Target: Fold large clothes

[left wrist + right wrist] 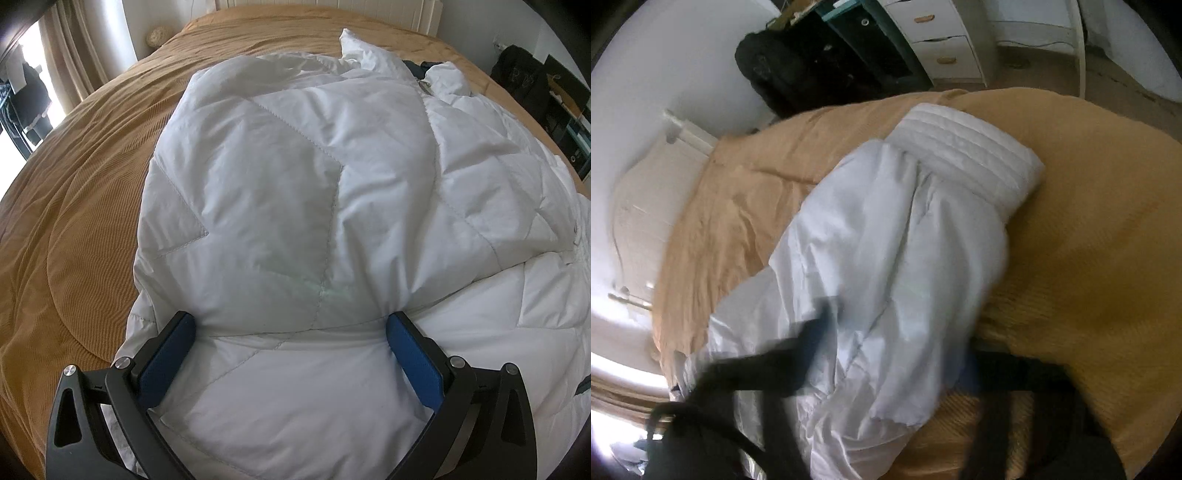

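Left tongs (291,332) spread wide over white quilted jacket (295,177) on bed (74,221); right tongs (894,354) blurred, grip unclear

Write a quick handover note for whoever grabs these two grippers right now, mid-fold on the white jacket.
Left gripper: jaws wide open, pressed down onto the white quilted puffer jacket, padding bulging between the blue pads; not pinching.
Right gripper: blurred; the jacket's sleeve lies between its fingers, ribbed cuff pointing away. Whether it grips cannot be told.
Jacket lies on the tan bedspread, collar and zipper at the far end.
Done: jacket laid out, rumpled, one panel lying over the body.
Left: bring the sleeve across the body, fold the rest, flatten.
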`<move>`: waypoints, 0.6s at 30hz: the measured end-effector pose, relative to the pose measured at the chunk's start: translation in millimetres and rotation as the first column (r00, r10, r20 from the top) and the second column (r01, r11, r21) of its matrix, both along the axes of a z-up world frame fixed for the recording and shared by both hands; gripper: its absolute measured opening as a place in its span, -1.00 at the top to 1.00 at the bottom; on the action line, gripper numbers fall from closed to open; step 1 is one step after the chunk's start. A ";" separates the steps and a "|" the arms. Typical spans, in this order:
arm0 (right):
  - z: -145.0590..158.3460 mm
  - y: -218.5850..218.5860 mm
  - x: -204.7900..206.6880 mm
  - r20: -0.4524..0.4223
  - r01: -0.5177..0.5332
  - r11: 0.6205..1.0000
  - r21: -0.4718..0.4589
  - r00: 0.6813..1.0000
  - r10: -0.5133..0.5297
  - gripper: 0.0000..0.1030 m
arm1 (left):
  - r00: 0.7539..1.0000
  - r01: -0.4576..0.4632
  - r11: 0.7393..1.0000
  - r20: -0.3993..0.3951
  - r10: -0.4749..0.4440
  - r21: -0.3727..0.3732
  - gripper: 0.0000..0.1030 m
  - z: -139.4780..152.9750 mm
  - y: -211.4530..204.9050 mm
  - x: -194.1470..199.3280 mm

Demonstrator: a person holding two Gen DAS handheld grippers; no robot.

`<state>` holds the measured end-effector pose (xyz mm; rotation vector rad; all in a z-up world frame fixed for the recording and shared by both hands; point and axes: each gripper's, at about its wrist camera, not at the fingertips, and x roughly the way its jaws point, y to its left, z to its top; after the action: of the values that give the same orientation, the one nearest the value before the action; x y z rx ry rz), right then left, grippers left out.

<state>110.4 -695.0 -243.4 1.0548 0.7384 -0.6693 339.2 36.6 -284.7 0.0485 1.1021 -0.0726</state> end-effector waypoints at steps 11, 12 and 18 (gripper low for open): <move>138.1 71.7 56.8 0.343 -0.224 0.969 -0.105 0.906 0.247 0.81 | 1.000 -0.006 1.000 0.026 0.006 -0.024 -0.99 1.9 2.8 -4.1; 155.5 93.0 68.6 0.369 -0.270 0.954 -0.134 0.879 0.301 0.81 | 1.000 -0.005 1.000 0.027 0.006 -0.031 -0.99 3.5 4.1 -4.8; 197.1 258.1 152.4 0.445 -0.580 0.792 -0.191 0.668 0.596 0.81 | 0.997 -0.055 0.980 0.035 0.062 -0.192 -0.91 35.8 36.1 -30.6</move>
<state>262.8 -436.9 -46.3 0.8260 0.5682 0.1588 308.6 72.6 -248.9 -0.1544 1.0504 -0.1241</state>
